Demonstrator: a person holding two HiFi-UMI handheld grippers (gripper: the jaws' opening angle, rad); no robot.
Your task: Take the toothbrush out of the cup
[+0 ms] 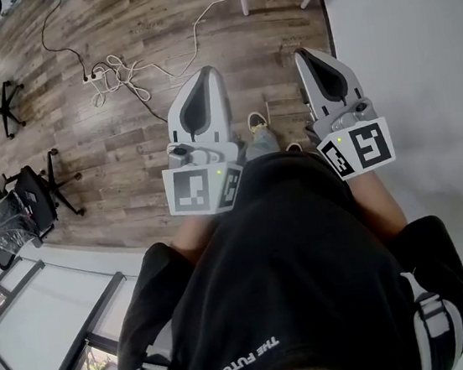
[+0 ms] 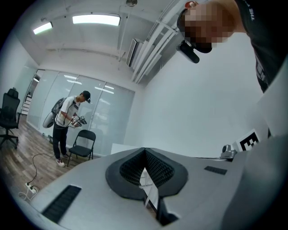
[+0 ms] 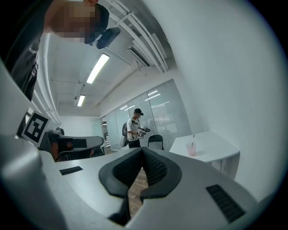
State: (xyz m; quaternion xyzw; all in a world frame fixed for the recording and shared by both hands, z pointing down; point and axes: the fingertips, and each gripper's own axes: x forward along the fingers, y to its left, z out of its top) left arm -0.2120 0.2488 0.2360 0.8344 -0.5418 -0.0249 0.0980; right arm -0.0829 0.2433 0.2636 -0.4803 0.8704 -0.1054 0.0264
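Task not begun: left gripper and right gripper are closed and empty; the toothbrush stands in the cup on the far table.

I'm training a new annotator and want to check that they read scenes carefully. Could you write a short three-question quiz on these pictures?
1. True or false: the right gripper is shut on the toothbrush.
2. Where does the pink cup stand? A) on the wooden floor B) on the white table C) on a black chair
3. Fill in: the fingers of the left gripper are ____, with nothing between them.

Key:
1. False. It is shut on nothing, and the toothbrush stands in the cup, far from both grippers.
2. B
3. shut
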